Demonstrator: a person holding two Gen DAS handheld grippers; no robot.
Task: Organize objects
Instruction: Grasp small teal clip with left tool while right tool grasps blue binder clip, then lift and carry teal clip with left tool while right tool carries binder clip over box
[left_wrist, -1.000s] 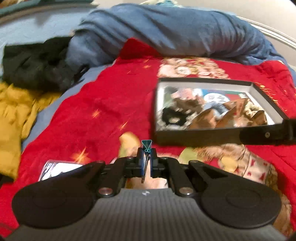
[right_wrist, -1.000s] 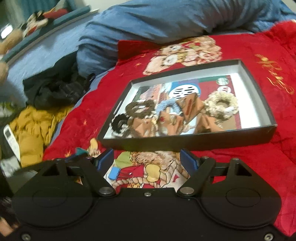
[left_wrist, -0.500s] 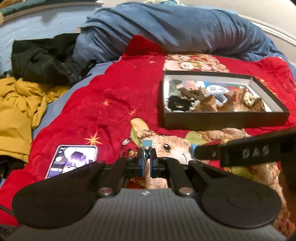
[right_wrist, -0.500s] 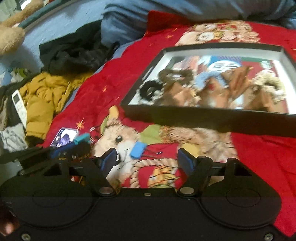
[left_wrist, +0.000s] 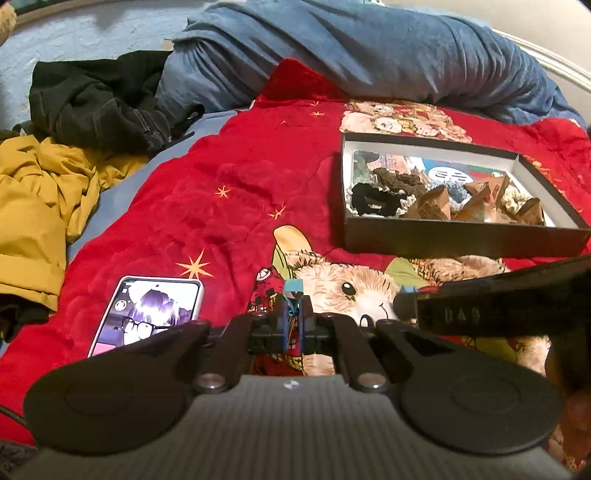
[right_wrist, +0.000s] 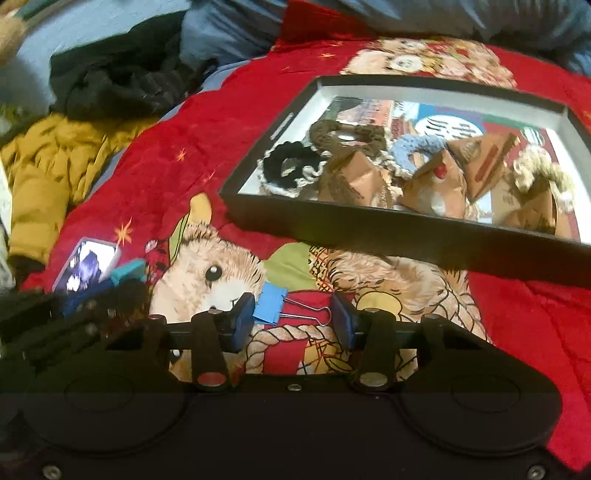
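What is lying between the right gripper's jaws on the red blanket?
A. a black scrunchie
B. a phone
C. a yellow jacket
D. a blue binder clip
D: in the right wrist view the blue binder clip lies on the red blanket between the closing jaws of the right gripper, its wire handles pointing toward the right-hand jaw.

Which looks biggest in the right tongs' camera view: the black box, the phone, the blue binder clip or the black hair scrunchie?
Largest to smallest:
1. black box
2. blue binder clip, phone and black hair scrunchie look alike; the clip lies nearest the camera, so that is unsure.
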